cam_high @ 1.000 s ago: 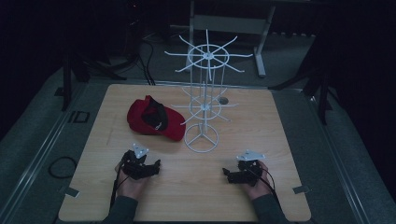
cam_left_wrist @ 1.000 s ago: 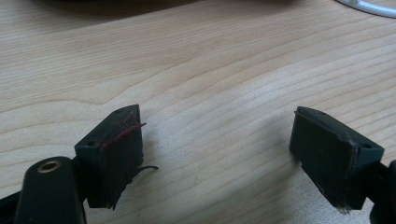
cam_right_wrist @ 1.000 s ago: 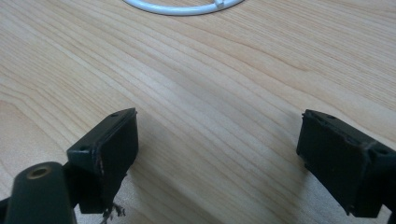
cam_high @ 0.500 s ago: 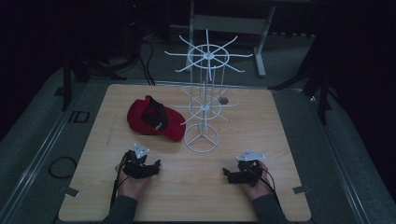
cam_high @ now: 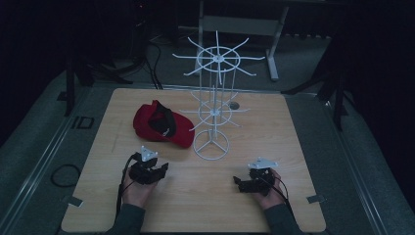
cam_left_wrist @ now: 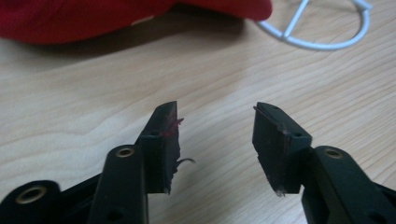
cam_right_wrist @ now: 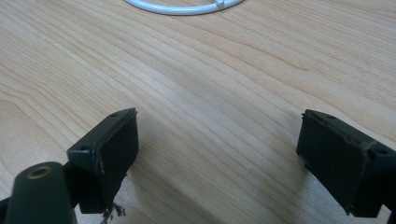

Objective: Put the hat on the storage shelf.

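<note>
Now left claw point(cam_high: 157, 172) half-spread, just been closing on nothing, near red cap point(cam_high: 161, 125); right claw point(cam_high: 243, 183) spread wide over bench point(cam_high: 274, 127).

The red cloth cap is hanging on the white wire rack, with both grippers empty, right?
Not quite. The red cloth cap lies on the wooden table, beside the white wire rack, as the high view shows. Both grippers are empty.

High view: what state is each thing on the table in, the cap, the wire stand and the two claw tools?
red cap: lying on the table, left of the stand's base, unheld.
white wire rack: upright, arms bare.
left gripper: jaws half apart, just been closing, nothing between them.
right gripper: jaws wide open, nothing between them, low over the table.
</note>
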`<state>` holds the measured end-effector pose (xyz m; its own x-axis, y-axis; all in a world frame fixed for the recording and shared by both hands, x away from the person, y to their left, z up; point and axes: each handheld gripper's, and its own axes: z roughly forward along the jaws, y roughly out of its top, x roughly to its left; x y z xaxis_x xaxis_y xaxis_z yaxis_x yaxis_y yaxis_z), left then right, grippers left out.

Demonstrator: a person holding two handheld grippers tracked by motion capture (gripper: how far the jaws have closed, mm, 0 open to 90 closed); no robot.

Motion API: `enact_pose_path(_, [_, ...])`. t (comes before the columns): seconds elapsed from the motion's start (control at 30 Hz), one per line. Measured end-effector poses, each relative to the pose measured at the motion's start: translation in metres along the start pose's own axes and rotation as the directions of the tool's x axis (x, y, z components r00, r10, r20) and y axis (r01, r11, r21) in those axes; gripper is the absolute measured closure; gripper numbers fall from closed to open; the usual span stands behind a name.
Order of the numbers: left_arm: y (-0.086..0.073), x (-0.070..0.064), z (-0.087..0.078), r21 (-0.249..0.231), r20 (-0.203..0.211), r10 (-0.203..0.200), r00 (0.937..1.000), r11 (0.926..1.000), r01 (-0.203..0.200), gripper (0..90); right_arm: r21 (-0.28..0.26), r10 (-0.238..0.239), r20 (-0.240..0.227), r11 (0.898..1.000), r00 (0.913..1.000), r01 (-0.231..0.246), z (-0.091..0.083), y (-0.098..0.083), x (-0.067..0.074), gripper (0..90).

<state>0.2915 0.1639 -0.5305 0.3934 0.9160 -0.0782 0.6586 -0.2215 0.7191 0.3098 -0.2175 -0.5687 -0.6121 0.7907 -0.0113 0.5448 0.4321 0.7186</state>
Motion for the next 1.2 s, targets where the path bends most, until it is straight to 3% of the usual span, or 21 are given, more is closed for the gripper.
enact_pose_path(0.33, [0.015, -0.005, 0.011, 0.013, 0.040, -0.001, 0.9992, 0.9999, 0.000, 56.9, 0.000, -0.001, 0.000, 1.000, 1.0000, 0.001, 0.000, 0.000, 0.000, 12.6])
enact_pose_path(0.57, [0.022, -0.008, 0.020, 0.004, 0.040, -0.005, 0.9992, 1.0000, 0.005, 56.8, 0.000, 0.000, 0.000, 1.000, 1.0000, 0.000, 0.000, 0.000, 0.000, 12.6])
enact_pose_path(1.2, [0.039, -0.022, 0.046, 0.011, 0.012, -0.060, 0.9981, 0.9981, 0.060, 38.4, 0.000, 0.000, -0.001, 1.000, 1.0000, 0.000, 0.000, 0.000, 0.000, 12.6])
